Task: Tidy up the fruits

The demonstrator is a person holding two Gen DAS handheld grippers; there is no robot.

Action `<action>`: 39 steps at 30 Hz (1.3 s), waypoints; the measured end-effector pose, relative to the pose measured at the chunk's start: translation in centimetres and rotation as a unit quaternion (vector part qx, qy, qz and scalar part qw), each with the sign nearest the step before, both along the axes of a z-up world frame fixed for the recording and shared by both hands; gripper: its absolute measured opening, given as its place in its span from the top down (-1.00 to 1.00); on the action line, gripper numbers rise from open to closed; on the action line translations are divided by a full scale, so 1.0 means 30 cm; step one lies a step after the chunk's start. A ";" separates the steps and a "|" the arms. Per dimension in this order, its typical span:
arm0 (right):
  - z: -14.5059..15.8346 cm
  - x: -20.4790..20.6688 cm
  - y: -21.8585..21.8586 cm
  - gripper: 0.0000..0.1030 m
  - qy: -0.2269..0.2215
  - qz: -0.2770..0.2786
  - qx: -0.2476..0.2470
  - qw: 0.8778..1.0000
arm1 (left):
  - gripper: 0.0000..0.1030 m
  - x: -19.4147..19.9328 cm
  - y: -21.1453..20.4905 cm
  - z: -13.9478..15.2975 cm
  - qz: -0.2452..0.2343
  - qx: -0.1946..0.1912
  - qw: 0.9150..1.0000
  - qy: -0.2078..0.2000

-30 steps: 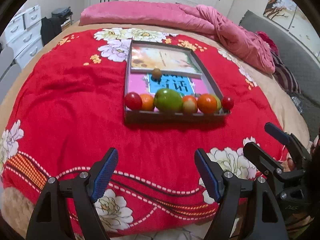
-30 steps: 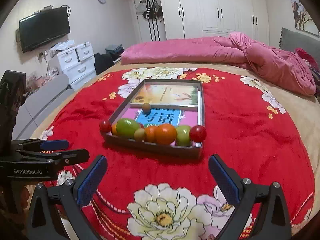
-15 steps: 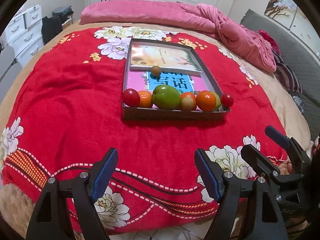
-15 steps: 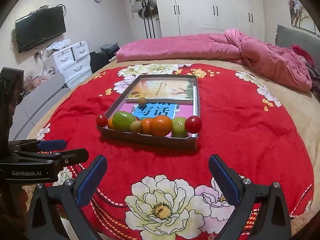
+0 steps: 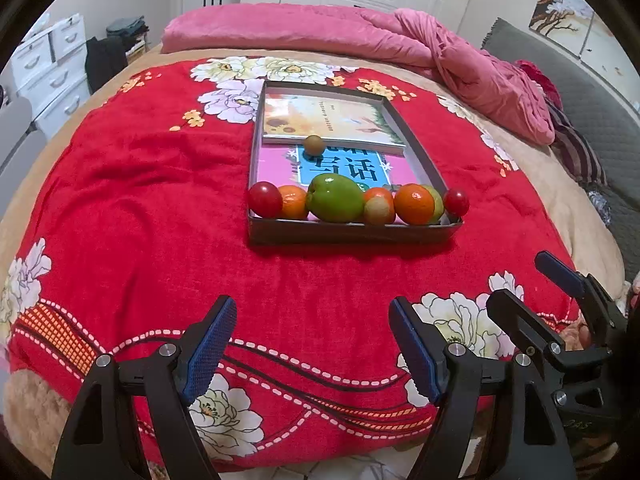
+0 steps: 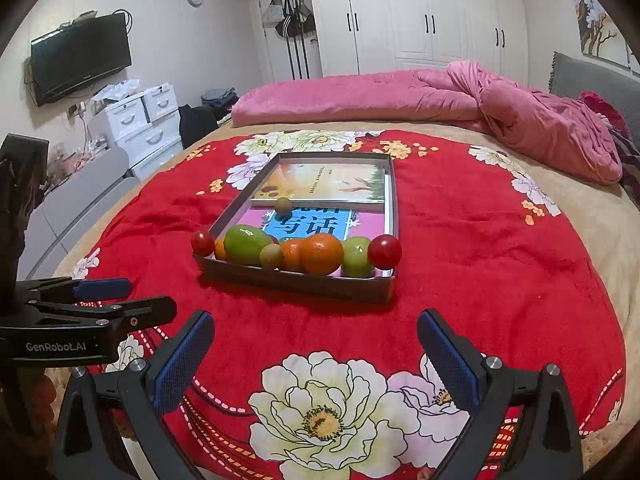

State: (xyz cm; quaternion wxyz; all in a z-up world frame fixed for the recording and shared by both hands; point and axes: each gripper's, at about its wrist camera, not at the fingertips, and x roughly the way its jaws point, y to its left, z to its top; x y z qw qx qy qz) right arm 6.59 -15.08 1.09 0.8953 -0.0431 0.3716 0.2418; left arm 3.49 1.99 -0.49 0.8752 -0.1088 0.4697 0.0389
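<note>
"GenRobot.AI" is being shown in white letters on the black body of the left gripper [image 6: 102, 298], seen at the left edge of the right wrist view. Large dark Chinese characters are being displayed on the blue panel of the pink-covered book [image 5: 340, 166]; they cannot be read with certainty.

The left gripper [image 5: 312, 340] is being held with its blue-padded jaws well apart, nothing between them, above the red flowered blanket [image 5: 140, 200]. The right gripper [image 6: 316, 356] is likewise being held wide apart and empty over the same blanket.

A shallow grey rectangular cardboard tray [image 5: 352, 234] is being supported by the blanket. Inside it, the pink book and a yellow-green picture book [image 5: 332, 120] are being kept flat, with a small brown round fruit [image 5: 314, 145] being carried on the pink book. Along the near wall, a row of fruits is being held: a red tomato [image 5: 265, 199], a large green mango [image 5: 335, 198], an orange [image 5: 414, 204], and a small red tomato [image 5: 456, 202] at the right corner.
</note>
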 end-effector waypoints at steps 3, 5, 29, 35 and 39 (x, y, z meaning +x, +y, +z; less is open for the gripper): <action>-0.001 0.002 0.001 -0.98 0.002 0.000 -0.001 1.000 | -0.54 -0.001 0.001 0.000 -0.001 0.000 1.000 -0.003; -0.001 0.002 0.001 -0.98 0.002 -0.001 -0.002 1.000 | -0.54 -0.001 0.001 0.001 0.000 0.000 1.000 -0.002; -0.008 0.003 -0.002 -0.98 0.002 -0.002 -0.003 1.000 | -0.54 -0.003 -0.002 0.000 -0.002 0.009 1.000 -0.002; -0.009 0.002 -0.002 -0.98 0.002 -0.002 -0.003 1.000 | -0.54 -0.002 -0.001 0.001 0.001 0.010 1.000 -0.003; -0.009 0.001 -0.003 -0.98 0.001 -0.003 -0.003 1.000 | -0.54 -0.001 -0.002 0.001 0.000 0.009 1.000 -0.002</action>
